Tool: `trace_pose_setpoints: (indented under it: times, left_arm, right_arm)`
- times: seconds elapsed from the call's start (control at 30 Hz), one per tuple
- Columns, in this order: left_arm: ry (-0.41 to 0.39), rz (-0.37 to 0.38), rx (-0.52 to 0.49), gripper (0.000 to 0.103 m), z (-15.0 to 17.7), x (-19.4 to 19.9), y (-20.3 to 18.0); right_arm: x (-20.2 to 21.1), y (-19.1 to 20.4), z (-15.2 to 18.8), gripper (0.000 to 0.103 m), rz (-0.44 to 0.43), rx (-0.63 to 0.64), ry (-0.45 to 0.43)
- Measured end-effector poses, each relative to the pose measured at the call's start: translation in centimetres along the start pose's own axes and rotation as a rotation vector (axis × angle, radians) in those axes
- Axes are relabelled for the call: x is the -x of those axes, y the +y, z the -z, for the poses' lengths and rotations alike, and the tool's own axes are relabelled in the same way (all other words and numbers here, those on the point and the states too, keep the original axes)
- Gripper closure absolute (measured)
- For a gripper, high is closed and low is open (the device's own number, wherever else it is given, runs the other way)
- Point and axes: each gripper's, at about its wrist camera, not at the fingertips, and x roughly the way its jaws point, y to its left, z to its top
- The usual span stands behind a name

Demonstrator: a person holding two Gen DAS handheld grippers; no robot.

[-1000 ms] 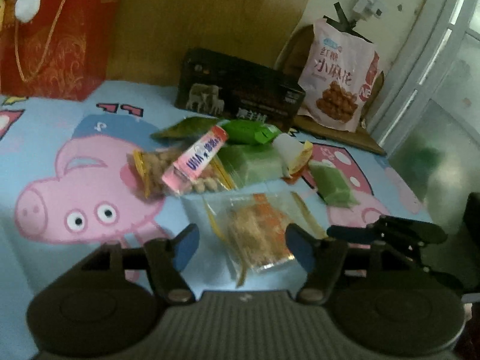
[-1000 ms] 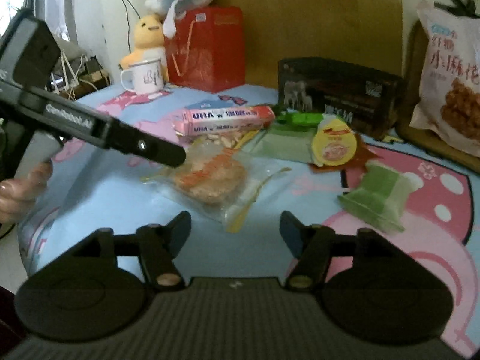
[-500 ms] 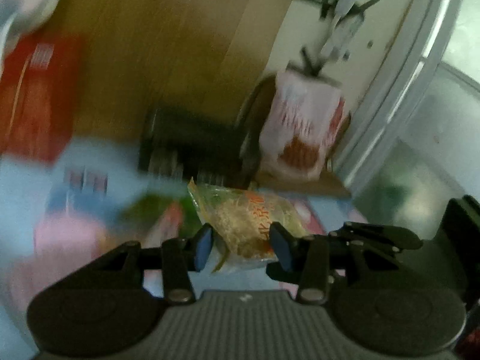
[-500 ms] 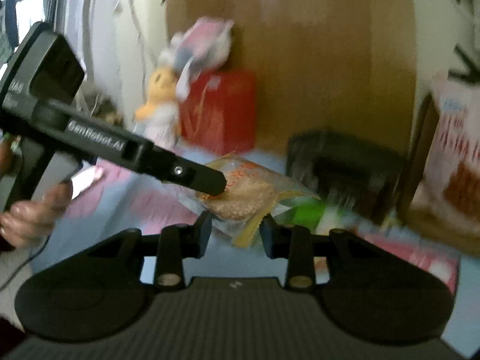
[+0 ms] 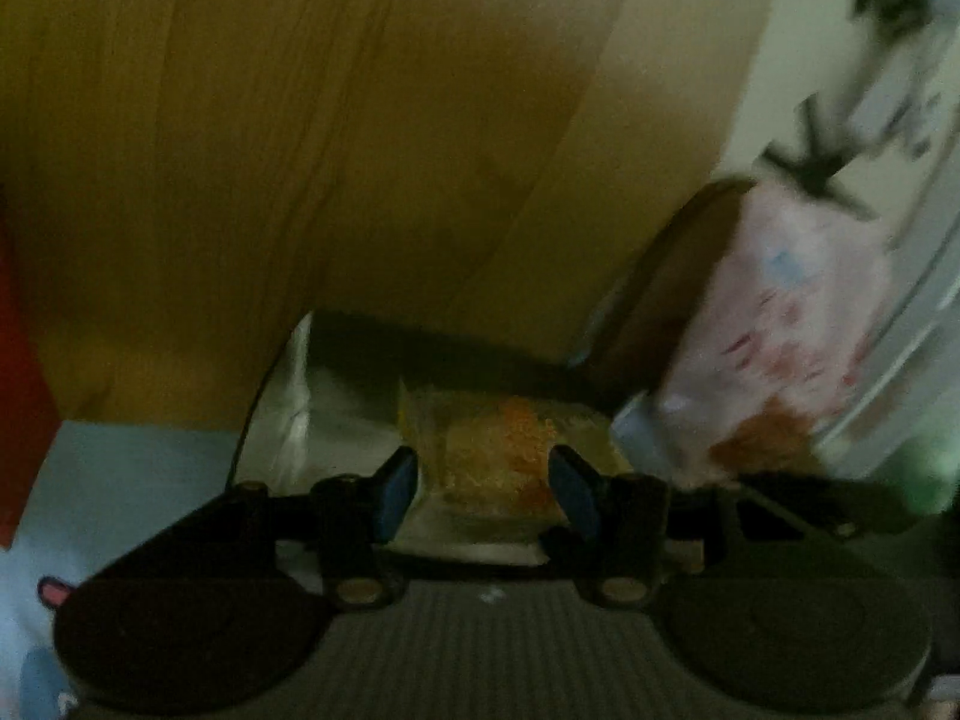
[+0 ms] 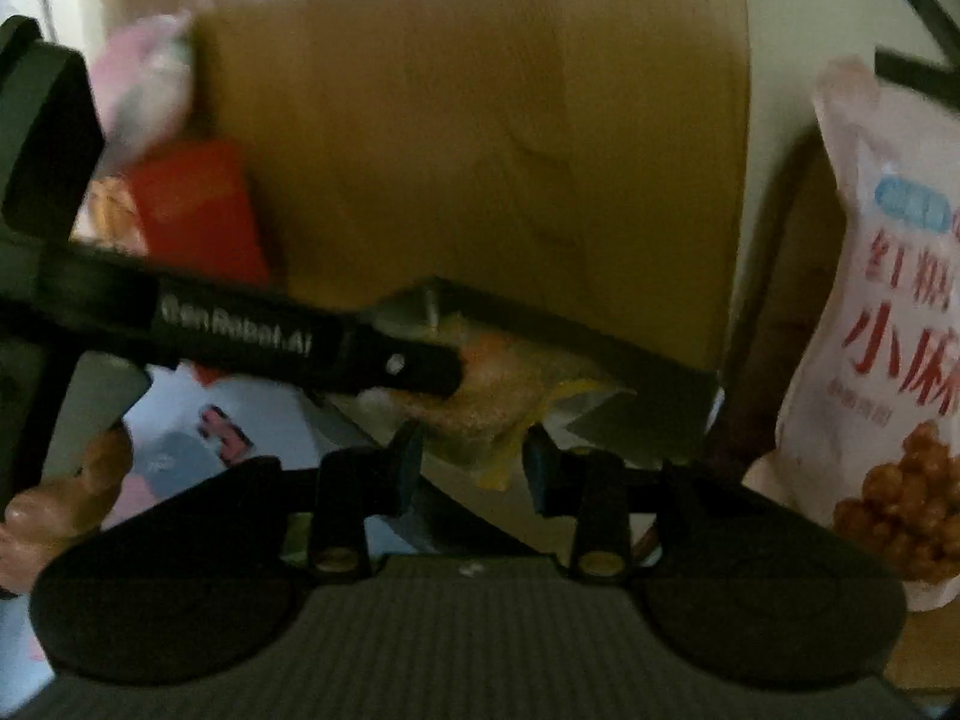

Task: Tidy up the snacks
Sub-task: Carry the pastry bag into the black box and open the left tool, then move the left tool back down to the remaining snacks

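A clear packet of orange-brown snack [image 5: 498, 456] sits between the blue pads of my left gripper [image 5: 483, 483], which is shut on it and holds it over the open dark box [image 5: 336, 384]. In the right wrist view the same packet [image 6: 510, 390] hangs over the box [image 6: 636, 378], gripped at its left by the left gripper's black finger [image 6: 414, 363]. My right gripper [image 6: 474, 459] is shut on the packet's yellow lower edge [image 6: 498, 468]. Both views are blurred.
A large pink snack bag [image 6: 888, 324] leans at the right, also in the left wrist view [image 5: 786, 336]. A wooden board [image 5: 360, 150] stands behind the box. A red gift bag [image 6: 198, 210] and a plush toy [image 6: 144, 78] are at the left. Blue cartoon cloth [image 5: 120, 480] lies below.
Both grippers closed on the snack packet, lifted it off the blue cloth and carried it forward to the dark box. The other snacks have dropped out of view.
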Motion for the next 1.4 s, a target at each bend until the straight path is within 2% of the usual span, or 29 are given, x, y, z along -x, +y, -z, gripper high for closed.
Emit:
trace_pose_setpoints:
  times: [0.03, 0.07, 0.1, 0.13, 0.2, 0.23, 0.3, 0.37, 0.4, 0.43, 0.47, 0.6, 0.7, 0.83, 0.97, 1.07, 1.13, 1.2, 1.27, 1.33, 1.37, 1.4]
  left_arm:
    - [0.003, 0.005, -0.017, 0.052, 0.1, 0.1, 0.0]
    - [-0.024, 0.007, -0.037, 0.052, 0.2, 0.7, 0.0]
    - [-0.069, 0.003, -0.055, 0.047, 0.0, 1.6, 0.2]
    - [-0.131, -0.017, -0.064, 0.036, 0.0, 2.9, 0.5]
    - [-0.224, -0.112, -0.058, 0.018, 0.1, 4.4, 1.6]
    - [-0.237, -0.175, -0.049, 0.015, 0.0, 4.3, 2.1]
    - [-0.177, -0.212, -0.022, 0.016, -0.2, 2.8, 3.3]
    - [-0.070, -0.178, 0.029, 0.023, 0.5, 0.6, 4.3]
    - [-0.030, -0.162, 0.046, 0.032, 0.8, -0.3, 4.6]
    - [0.011, -0.137, 0.062, 0.036, 1.3, -1.0, 4.9]
    - [0.008, -0.097, 0.095, 0.038, 1.8, -1.1, 5.2]
    - [0.022, -0.085, 0.127, 0.039, 2.5, -0.5, 4.7]
    - [0.032, -0.091, 0.143, 0.039, 3.1, 0.9, 4.6]
    - [0.050, -0.129, 0.130, 0.038, 4.7, 3.5, 4.1]
    - [0.045, -0.161, 0.096, 0.034, 6.5, 5.1, 3.2]
    - [0.053, -0.173, 0.063, 0.027, 7.4, 6.2, 2.2]
    - [0.058, -0.156, 0.056, 0.015, 8.0, 6.6, 2.1]
    - [0.045, -0.126, 0.064, 0.011, 8.5, 8.0, 3.0]
    - [-0.004, -0.127, 0.072, 0.005, 8.9, 10.2, 3.8]
    - [-0.081, -0.117, 0.067, 0.005, 10.1, 13.1, 4.8]
    - [-0.118, -0.125, 0.070, 0.005, 11.3, 14.5, 5.2]
    - [-0.148, -0.129, 0.075, 0.005, 12.6, 15.8, 5.8]
  right_arm:
    - [0.3, -0.2, 0.0, 0.057, 0.004, -0.003, -0.020]
    - [1.1, -0.4, 0.1, 0.050, 0.006, -0.008, -0.052]
    - [2.1, -0.6, 0.2, 0.042, 0.012, -0.022, -0.095]
    - [3.2, -1.1, 0.3, 0.039, 0.027, -0.044, -0.139]
    - [4.3, -2.2, 0.5, 0.028, 0.055, -0.105, -0.193]
    - [4.6, -3.0, 0.8, 0.026, 0.067, -0.152, -0.207]
    - [4.6, -4.5, 2.0, 0.022, 0.066, -0.269, -0.202]
    - [3.3, -6.0, 2.8, 0.022, 0.056, -0.364, -0.139]
    - [1.8, -6.0, 2.9, 0.022, 0.058, -0.402, -0.102]
    - [0.9, -6.4, 3.3, 0.022, 0.046, -0.436, -0.066]
    - [0.0, -6.7, 3.6, 0.022, 0.025, -0.472, -0.036]
    - [-1.3, -7.8, 4.9, 0.021, -0.096, -0.607, 0.004]
    - [-1.7, -7.0, 4.6, 0.021, -0.078, -0.592, 0.020]
    - [1.1, -5.2, 5.2, 0.021, -0.076, -0.532, 0.052]
    - [1.4, -3.2, 5.6, 0.021, -0.068, -0.485, 0.062]
    - [2.8, -1.4, 6.6, 0.020, -0.066, -0.470, 0.064]
    - [3.8, -1.1, 7.2, 0.019, -0.072, -0.464, 0.065]
    - [4.4, -1.1, 7.4, 0.020, -0.082, -0.480, 0.057]
    - [6.0, -1.1, 7.5, 0.020, -0.054, -0.498, -0.003]
    - [8.8, -0.7, 8.0, 0.020, -0.009, -0.487, -0.115]
    - [10.1, -0.1, 8.4, 0.023, -0.028, -0.484, -0.163]
    - [11.1, 0.7, 8.7, 0.031, -0.073, -0.467, -0.190]
